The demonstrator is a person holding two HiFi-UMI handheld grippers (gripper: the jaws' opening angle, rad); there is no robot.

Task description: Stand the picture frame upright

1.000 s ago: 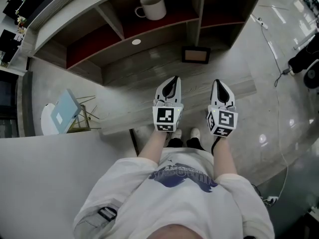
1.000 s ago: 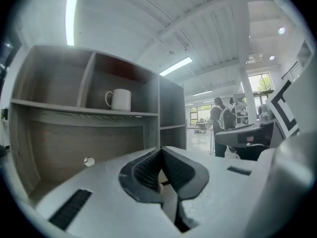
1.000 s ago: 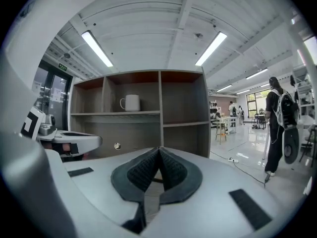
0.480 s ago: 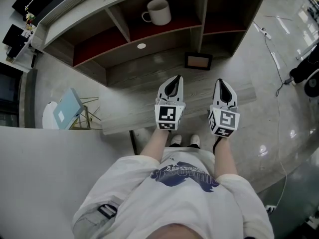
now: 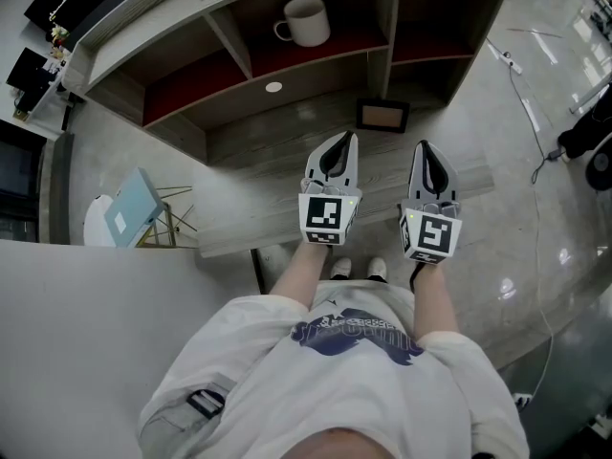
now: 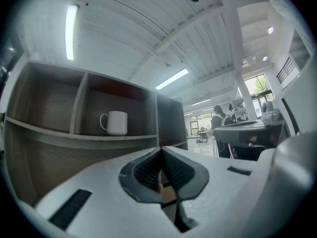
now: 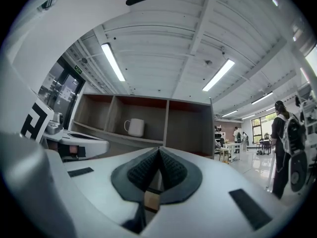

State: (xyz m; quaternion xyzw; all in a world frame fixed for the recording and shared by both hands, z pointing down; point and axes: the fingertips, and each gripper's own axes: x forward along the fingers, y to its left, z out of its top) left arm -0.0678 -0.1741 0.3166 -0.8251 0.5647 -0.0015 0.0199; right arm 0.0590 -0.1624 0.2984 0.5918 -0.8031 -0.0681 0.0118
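Observation:
The picture frame point(image 5: 382, 116), dark-edged with a tan picture, lies flat on the grey wooden desk point(image 5: 258, 199), just in front of the shelf unit point(image 5: 239, 55). My left gripper point(image 5: 342, 142) hovers over the desk a little near and left of the frame, jaws shut with nothing in them. My right gripper point(image 5: 426, 149) hangs beside it, near and right of the frame, also shut and empty. Both point toward the shelf. In the left gripper view the shut left gripper point(image 6: 161, 151) faces the shelf; the right gripper point(image 7: 159, 150) does the same in its own view.
A white mug point(image 5: 306, 20) stands in the shelf's middle compartment, also seen as the mug point(image 6: 115, 122) and the mug point(image 7: 135, 127). A pale blue panel on a wire stand point(image 5: 129, 213) sits left of the desk. A cable point(image 5: 535, 199) runs across the glossy floor at right. People stand far off point(image 7: 285, 143).
Both grippers have edged forward toward the shelf and the frame, the left one slightly more. Their jaws stayed shut. The frame has not moved.

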